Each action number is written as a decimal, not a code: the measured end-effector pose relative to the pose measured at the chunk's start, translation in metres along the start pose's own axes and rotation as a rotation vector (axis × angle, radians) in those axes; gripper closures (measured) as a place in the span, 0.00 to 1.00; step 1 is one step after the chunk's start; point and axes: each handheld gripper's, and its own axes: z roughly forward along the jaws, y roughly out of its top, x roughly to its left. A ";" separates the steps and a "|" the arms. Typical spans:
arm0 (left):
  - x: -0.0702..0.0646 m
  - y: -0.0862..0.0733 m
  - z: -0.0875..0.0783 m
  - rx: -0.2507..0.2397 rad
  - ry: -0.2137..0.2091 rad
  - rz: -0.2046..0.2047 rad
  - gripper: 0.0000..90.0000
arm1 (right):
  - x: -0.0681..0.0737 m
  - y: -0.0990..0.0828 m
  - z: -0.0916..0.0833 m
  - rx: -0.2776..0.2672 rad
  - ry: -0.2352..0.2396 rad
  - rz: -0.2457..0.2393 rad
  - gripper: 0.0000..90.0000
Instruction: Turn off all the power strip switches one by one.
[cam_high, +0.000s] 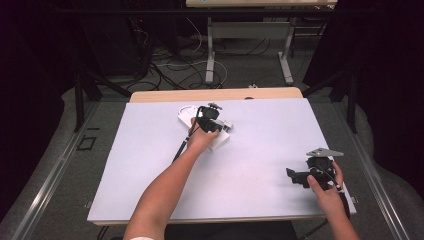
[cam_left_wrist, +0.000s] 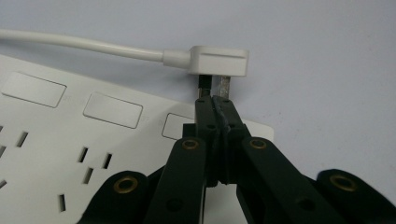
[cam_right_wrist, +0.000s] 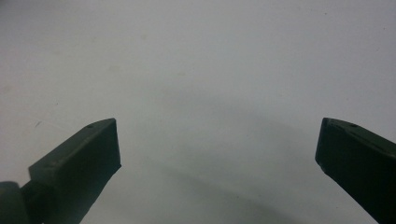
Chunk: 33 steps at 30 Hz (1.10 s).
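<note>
White plastic plug (cam_left_wrist: 218, 61) lies just past the tip of your left gripper (cam_left_wrist: 215, 100), pins pointing back at its clenched, empty jaws, beside the power strip (cam_left_wrist: 70, 154).

You work at a surface (cam_high: 280, 130) covered in pale lavender-white, with a strip of bare wood along its far edge. Grey floor (cam_high: 60, 165) runs down both sides of it. Beyond the far edge, loose cables (cam_high: 170, 70) trail across the floor around the white legs of a second table (cam_high: 210, 50). Darkness closes in at both sides of the room.
</note>
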 end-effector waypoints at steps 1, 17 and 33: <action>-0.001 -0.001 0.001 -0.009 -0.006 -0.019 1.00 | 0.000 0.000 0.000 -0.001 0.003 -0.001 0.00; 0.000 -0.003 0.002 -0.009 -0.011 -0.016 1.00 | 0.001 0.000 -0.001 -0.001 0.008 -0.002 0.00; -0.003 -0.003 -0.001 -0.007 0.005 -0.012 1.00 | 0.001 0.000 0.001 -0.001 0.016 -0.006 0.00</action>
